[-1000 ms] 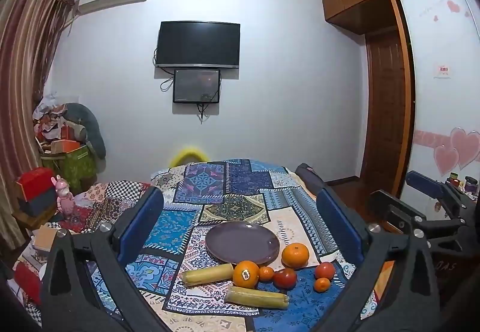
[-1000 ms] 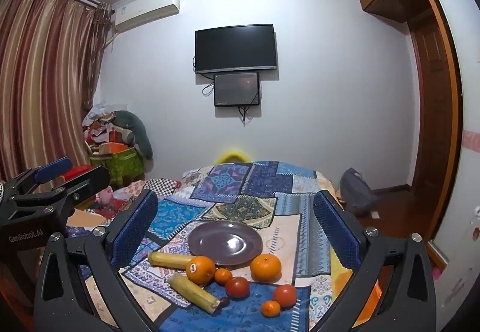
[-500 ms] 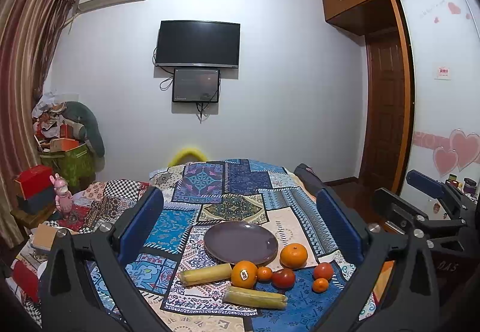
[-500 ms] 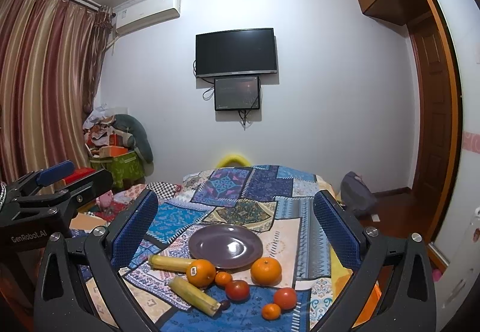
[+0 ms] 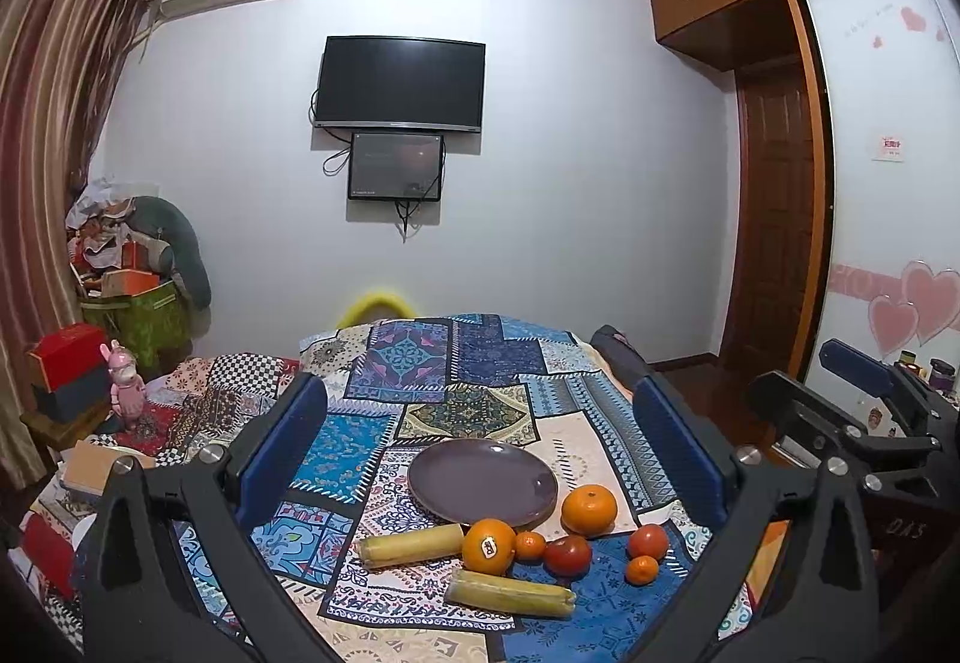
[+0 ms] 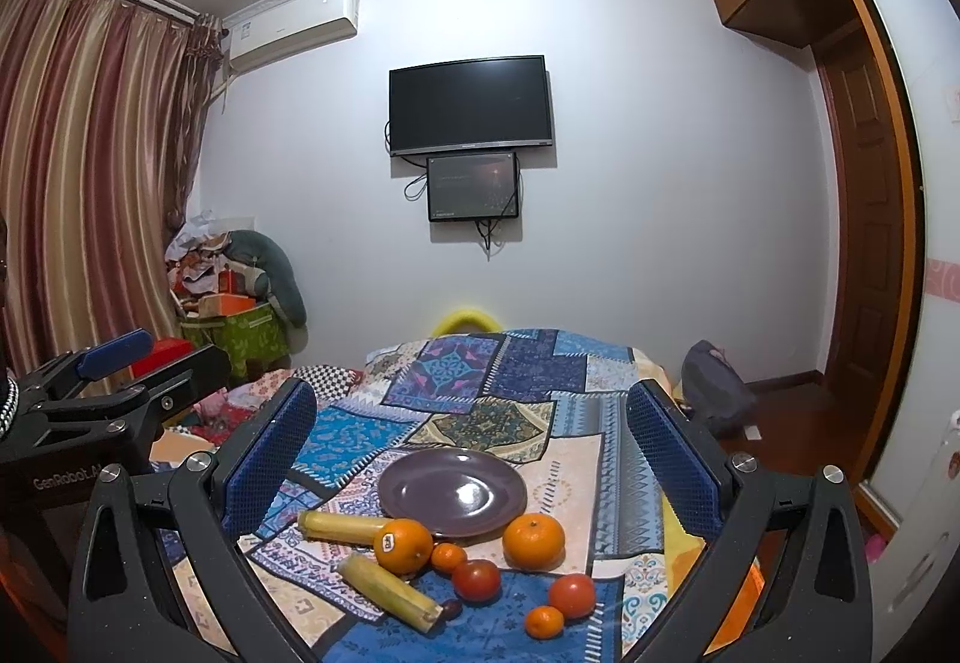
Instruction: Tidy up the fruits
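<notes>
The left gripper (image 5: 480,471) has a black, triangulated frame with slot-shaped cut-outs, silver screws at the joints and blue textured pads (image 5: 282,447) lining its fingers. The right gripper (image 6: 471,468) is built alike, with dotted blue pads (image 6: 267,456). White "GenRobot.AI" lettering marks the left gripper's body in the right wrist view.

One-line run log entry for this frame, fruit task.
phase: pre-grasp | left hand-held gripper: open, empty | right hand-held gripper: open, empty | plate: empty | fruit: on quilt, beside plate
</notes>
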Action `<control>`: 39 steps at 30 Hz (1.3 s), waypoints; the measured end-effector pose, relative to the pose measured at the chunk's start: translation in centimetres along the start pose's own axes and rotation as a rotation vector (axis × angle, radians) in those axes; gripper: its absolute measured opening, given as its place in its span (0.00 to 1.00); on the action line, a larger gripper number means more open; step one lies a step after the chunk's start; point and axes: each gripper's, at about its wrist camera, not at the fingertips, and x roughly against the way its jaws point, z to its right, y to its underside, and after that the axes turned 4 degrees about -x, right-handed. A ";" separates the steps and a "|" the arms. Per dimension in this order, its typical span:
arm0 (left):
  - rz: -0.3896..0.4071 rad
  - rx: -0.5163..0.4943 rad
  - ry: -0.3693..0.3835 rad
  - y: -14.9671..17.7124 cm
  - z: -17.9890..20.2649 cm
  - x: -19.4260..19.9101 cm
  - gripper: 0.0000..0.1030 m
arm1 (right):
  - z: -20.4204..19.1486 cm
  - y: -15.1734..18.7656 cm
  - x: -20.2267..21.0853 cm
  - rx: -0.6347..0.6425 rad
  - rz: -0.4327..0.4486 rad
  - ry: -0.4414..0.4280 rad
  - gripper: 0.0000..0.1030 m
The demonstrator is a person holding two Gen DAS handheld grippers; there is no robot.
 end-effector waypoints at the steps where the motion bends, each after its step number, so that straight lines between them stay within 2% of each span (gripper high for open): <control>1: 0.000 0.000 -0.001 0.0 0.0 0.0 1.00 | -0.1 0.1 0.1 0.001 0.001 0.000 1.00; 39: -0.005 0.008 0.003 0.2 -0.1 -0.1 1.00 | -0.5 0.3 0.2 -0.005 -0.003 -0.003 1.00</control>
